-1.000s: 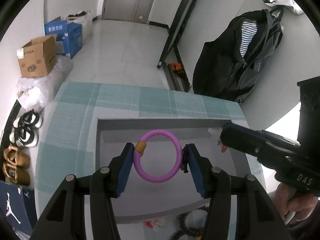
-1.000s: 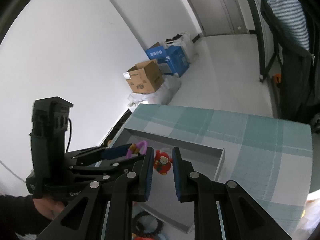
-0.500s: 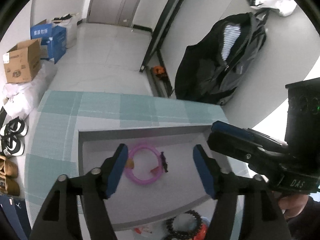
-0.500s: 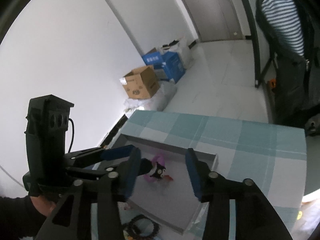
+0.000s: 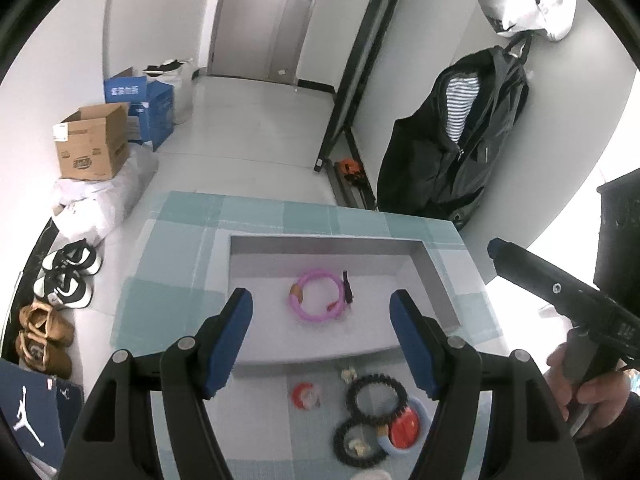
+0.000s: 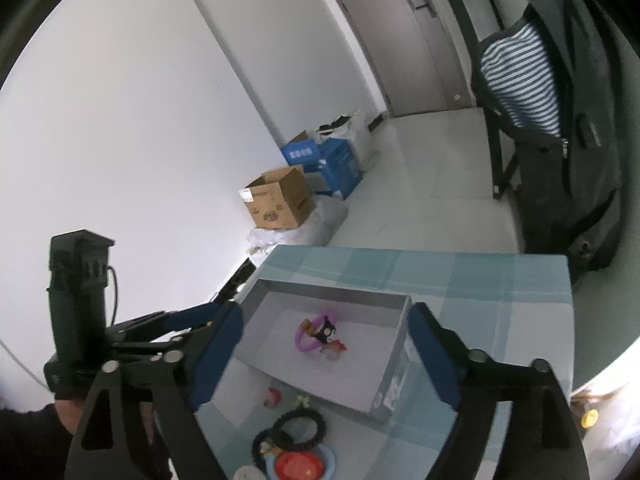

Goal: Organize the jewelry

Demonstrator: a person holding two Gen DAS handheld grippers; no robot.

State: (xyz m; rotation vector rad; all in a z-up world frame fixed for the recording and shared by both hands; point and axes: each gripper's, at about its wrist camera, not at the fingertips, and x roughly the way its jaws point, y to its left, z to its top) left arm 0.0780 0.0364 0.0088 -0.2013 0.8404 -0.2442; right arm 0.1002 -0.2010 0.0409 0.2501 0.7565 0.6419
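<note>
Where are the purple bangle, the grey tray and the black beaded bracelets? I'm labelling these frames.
purple bangle (image 5: pixel 318 297): left wrist view, on its lower band.
grey tray (image 5: pixel 326 245): left wrist view, on its far wall.
black beaded bracelets (image 5: pixel 376 385): left wrist view, on the upper ring's beads.

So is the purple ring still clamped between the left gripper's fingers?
No: the purple ring lies flat on the floor of the grey tray, and the left gripper fingers stand wide apart, clear of it.

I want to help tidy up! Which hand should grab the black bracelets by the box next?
Probably left. The open left gripper hangs right over the black bracelets, in front of the gray box. The right gripper, open too, points into the box.
</note>
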